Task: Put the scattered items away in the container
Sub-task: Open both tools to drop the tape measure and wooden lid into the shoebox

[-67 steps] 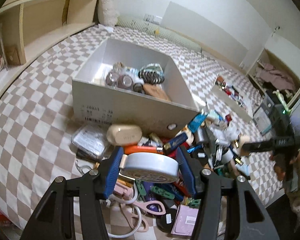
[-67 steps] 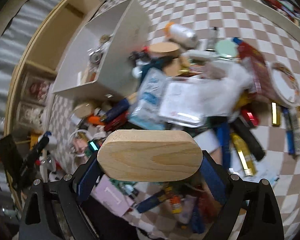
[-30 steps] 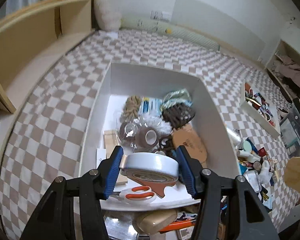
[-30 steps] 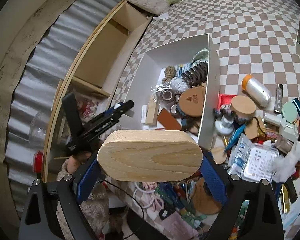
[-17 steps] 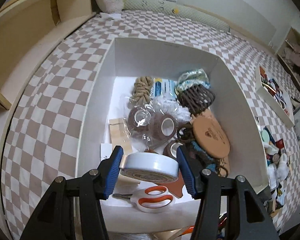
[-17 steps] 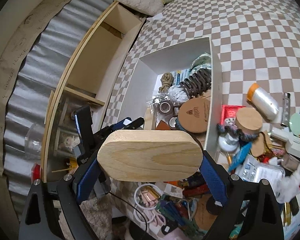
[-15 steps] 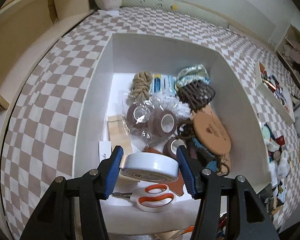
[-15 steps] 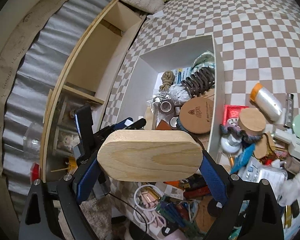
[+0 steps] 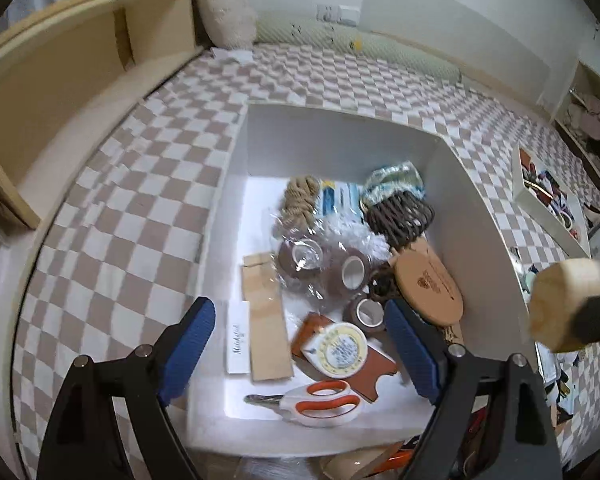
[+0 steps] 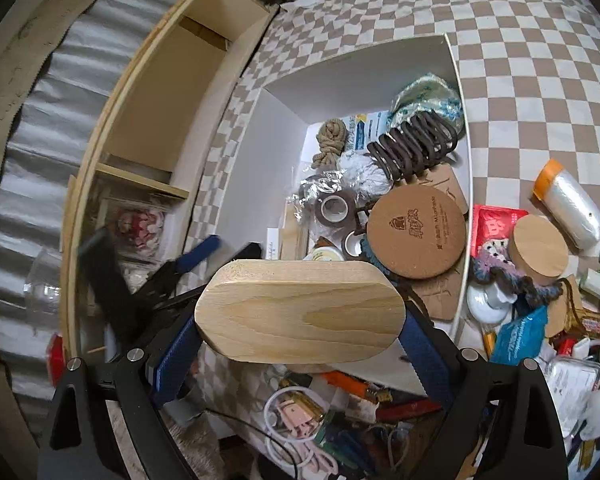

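Note:
My left gripper [image 9: 300, 352] is open and empty above the near end of the white box [image 9: 340, 136]. The white tape roll [image 9: 336, 347] lies inside the box on a brown card, beside orange-handled scissors [image 9: 320, 400]. My right gripper [image 10: 300, 344] is shut on an oval wooden block [image 10: 300, 312], held above the box's near corner; the block also shows at the right in the left wrist view [image 9: 562, 304]. The box [image 10: 380, 64] holds brown tape rolls, a cork disc [image 10: 418, 232], rope and a dark coil.
A heap of loose items lies on the checked cloth right of the box: a wooden lid [image 10: 538, 246], a plastic film roll [image 10: 572, 204], a blue packet [image 10: 520, 334], pens and cables. A wooden shelf unit [image 9: 60, 92] stands at the left. A second white tray [image 9: 548, 204] sits far right.
My left gripper has opened and dropped the white tape roll into the box. My right gripper with the wooden block has moved closer over the box.

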Demonstrator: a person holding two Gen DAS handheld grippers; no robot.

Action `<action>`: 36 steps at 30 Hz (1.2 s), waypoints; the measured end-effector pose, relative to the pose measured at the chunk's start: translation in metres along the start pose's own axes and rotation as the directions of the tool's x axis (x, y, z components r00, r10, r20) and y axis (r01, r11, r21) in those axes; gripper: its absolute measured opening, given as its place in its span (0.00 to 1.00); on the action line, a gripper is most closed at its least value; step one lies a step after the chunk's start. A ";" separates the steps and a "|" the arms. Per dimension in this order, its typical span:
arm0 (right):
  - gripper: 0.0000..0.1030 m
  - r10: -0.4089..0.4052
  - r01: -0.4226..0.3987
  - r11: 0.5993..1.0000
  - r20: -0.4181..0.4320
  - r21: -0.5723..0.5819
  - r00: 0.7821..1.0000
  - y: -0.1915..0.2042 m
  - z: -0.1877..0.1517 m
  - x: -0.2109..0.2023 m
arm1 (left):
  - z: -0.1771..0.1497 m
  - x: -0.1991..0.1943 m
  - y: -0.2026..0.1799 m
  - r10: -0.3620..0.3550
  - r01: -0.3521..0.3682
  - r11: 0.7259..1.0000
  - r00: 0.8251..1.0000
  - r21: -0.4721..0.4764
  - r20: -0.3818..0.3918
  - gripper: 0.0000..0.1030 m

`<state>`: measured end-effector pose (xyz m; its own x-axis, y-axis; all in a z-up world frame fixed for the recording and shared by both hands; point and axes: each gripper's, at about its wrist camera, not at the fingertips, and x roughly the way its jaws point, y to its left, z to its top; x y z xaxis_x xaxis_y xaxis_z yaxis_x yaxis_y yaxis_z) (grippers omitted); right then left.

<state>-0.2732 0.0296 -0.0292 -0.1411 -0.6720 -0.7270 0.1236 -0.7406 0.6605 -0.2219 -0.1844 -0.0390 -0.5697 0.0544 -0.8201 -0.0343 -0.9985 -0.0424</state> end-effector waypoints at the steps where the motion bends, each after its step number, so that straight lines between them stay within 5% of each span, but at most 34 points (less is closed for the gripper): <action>1: 0.91 -0.003 0.003 1.000 -0.006 0.002 1.000 0.000 0.001 0.003 | -0.001 -0.003 0.002 -0.004 0.004 1.000 1.000 -0.007 0.009 0.85; 15: 0.91 -0.100 0.099 0.995 -0.099 -0.009 0.990 0.007 0.009 0.060 | -0.024 -0.049 0.015 0.031 -0.021 0.996 0.992 -0.082 0.126 0.91; 21: 0.92 -0.130 0.138 0.990 -0.155 0.039 0.979 -0.001 0.006 0.082 | -0.034 -0.052 0.020 0.027 -0.014 0.994 0.993 -0.111 0.118 0.92; 26: 1.00 -0.092 0.098 0.994 -0.126 0.045 0.988 0.005 0.004 0.073 | -0.038 -0.052 0.020 0.023 -0.007 0.991 0.993 -0.131 0.117 0.92; 36: 1.00 -0.138 0.138 0.990 -0.002 -0.015 0.990 0.016 0.005 0.037 | -0.041 -0.073 0.004 0.025 -0.012 0.995 0.991 -0.097 0.135 0.92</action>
<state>-0.2817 -0.0068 -0.0450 -0.1549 -0.5634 -0.8115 0.1181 -0.8261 0.5509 -0.1463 -0.1925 -0.0028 -0.6757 0.0298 -0.7365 0.0519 -0.9948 -0.0879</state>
